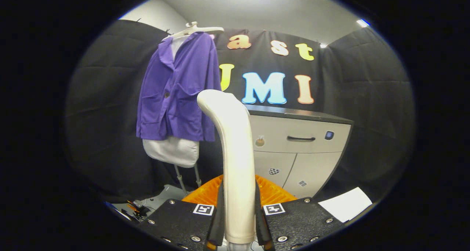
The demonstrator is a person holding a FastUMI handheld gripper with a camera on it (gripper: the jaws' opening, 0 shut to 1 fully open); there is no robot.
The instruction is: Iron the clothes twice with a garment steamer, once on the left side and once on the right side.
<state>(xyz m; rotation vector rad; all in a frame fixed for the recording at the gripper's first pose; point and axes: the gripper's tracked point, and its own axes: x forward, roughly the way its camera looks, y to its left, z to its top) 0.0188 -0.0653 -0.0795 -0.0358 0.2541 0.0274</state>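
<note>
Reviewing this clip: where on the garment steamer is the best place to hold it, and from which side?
Grip the garment steamer on its straight, upright lower handle, one finger on each flank, from behind. The shaft is narrow and even there, while the top curves toward the purple jacket. The gripper is already shut on that section.

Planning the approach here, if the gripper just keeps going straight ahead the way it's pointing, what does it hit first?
Probably the cabinet: the gripper, shut on the steamer, points there. The purple jacket hangs off to the left; depth is unclear.
</note>
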